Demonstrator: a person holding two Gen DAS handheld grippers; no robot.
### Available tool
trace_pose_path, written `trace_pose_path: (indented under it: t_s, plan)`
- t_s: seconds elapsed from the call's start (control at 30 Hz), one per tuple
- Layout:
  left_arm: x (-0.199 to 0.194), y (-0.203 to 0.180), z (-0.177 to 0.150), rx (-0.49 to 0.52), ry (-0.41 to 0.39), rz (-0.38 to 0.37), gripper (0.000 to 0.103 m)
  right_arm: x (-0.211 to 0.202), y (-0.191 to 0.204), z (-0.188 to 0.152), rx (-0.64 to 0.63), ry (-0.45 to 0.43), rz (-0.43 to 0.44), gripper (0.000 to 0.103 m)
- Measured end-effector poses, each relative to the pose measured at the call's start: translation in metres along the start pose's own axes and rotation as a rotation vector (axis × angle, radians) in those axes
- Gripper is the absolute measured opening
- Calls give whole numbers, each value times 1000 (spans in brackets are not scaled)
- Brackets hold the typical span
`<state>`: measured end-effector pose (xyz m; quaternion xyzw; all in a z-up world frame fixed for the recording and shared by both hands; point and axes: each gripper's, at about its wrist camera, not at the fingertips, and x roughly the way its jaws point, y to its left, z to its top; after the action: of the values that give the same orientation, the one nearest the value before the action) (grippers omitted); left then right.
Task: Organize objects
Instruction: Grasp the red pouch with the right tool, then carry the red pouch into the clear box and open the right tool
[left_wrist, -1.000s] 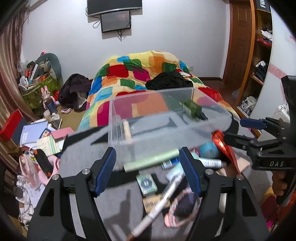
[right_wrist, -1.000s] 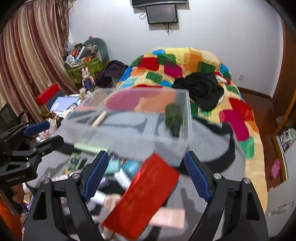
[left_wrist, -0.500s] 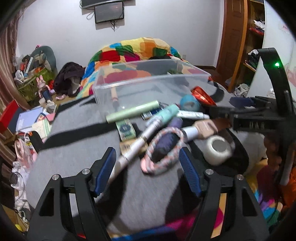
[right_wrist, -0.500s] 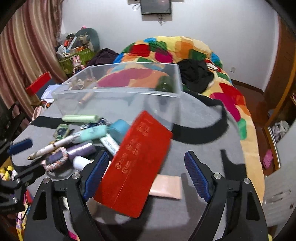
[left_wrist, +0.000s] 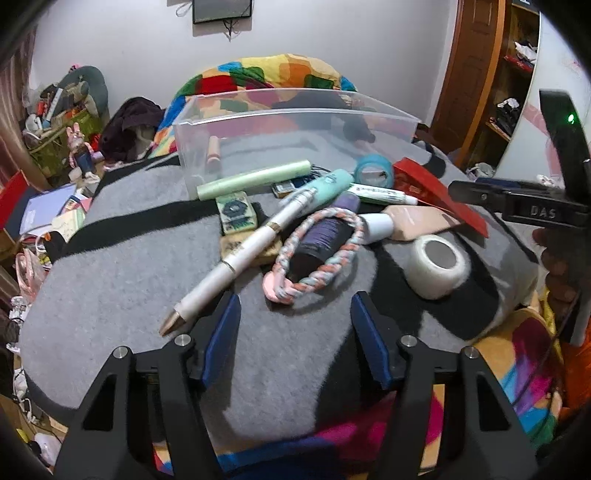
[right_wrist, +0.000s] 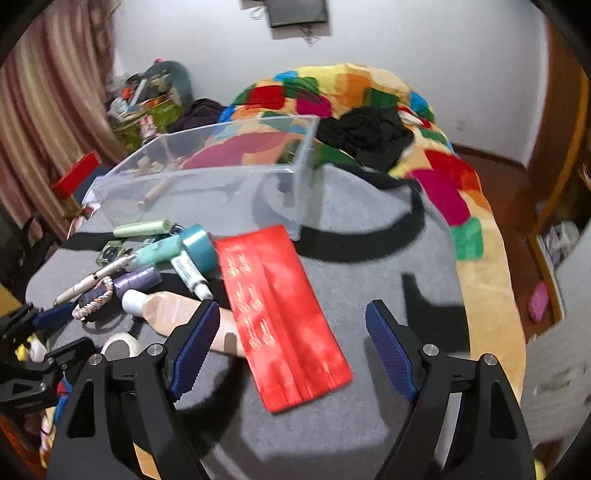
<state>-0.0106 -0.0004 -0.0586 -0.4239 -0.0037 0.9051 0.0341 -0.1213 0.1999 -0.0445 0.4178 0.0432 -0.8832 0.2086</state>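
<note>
A clear plastic bin stands on a grey mat, with a small wooden stick inside. In front of it lies a pile: a white pen, a braided ring over a purple spool, a green tube, a teal tape roll, a white tape roll and a red envelope. My left gripper is open and empty, just short of the braided ring. My right gripper is open and empty, its fingers either side of the red envelope's near end.
The grey mat lies on a bed with a colourful patchwork quilt. Clutter, boxes and bags fill the floor at the left. A wooden door and shelves stand at the right. The right gripper also shows in the left wrist view.
Both grippers have pulled back and tilted down from the bin towards the pile. The items now lie nearer the fingers. Both stay open.
</note>
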Motion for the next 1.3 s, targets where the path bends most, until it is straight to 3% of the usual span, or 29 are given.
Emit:
trace_pose_path:
  t_s: [0.17, 0.4, 0.47, 0.53, 0.63, 0.93, 1.3]
  plan:
    - [5, 4, 3, 3, -17, 18, 52, 18, 15, 15, -103, 26, 8, 80]
    - [4, 13, 2, -2, -54, -4, 29, 45, 10, 26, -114, 82, 28, 78]
    - [4, 17, 2, -13, -57, -10, 24, 49, 9, 27, -107, 86, 48, 70]
    - [3, 21, 3, -31, -57, -28, 21, 52, 10, 27, -106, 98, 67, 54]
    - [3, 26, 4, -53, -53, -42, 15, 52, 11, 25, -109, 89, 70, 52]
    - [4, 28, 9, -56, -45, 8, 15, 39, 11, 20, -104, 60, 85, 51]
    - [4, 31, 21, -85, -76, 0, 20, 15, 15, 17, -110, 7, 106, 51]
